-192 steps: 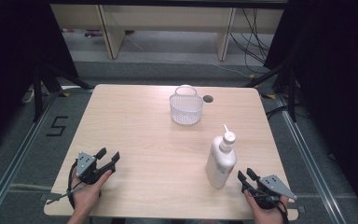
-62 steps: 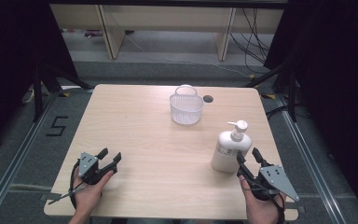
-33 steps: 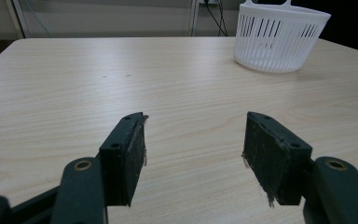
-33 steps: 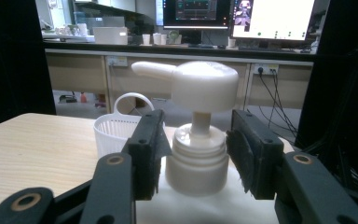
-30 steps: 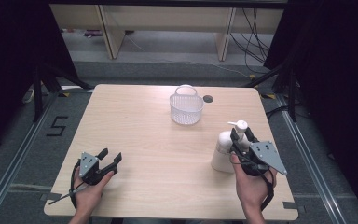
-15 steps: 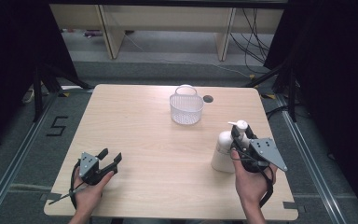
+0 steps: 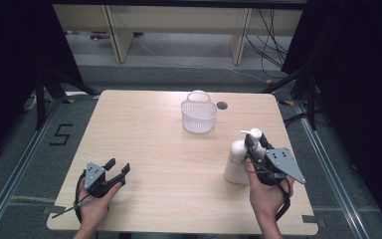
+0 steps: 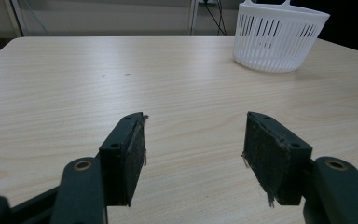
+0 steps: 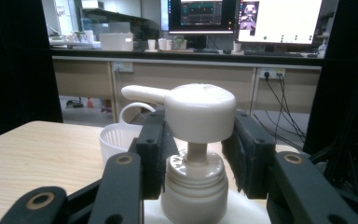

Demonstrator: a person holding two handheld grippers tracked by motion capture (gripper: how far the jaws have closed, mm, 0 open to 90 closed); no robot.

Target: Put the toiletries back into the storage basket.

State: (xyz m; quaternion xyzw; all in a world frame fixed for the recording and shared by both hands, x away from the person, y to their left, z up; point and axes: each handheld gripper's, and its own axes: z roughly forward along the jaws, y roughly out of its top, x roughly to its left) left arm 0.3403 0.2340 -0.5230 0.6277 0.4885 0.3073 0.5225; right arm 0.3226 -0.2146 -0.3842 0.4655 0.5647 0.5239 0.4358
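Observation:
A white pump bottle (image 7: 235, 164) stands upright near the table's right edge. My right gripper (image 7: 255, 144) comes at it from the front, level with its top. In the right gripper view the two black pads (image 9: 153, 154) press on either side of the screw collar under the pump head (image 9: 196, 109). These jaws have just been closing, with the bottle neck between them. My left gripper (image 7: 118, 167) rests at the front left of the table, open, with bare wood between its pads (image 8: 130, 156).
A white slatted basket (image 7: 199, 117) with a handle stands at the back centre of the wooden table (image 7: 164, 159), and a dark round hole (image 7: 222, 105) lies just right of it. The basket also shows ahead of the left gripper (image 8: 279, 42). Black frames and cables surround the table.
My right gripper moved up from the front edge to the bottle and its jaws drew in around the neck. The bottle shifted slightly right before that. The left hand stayed put.

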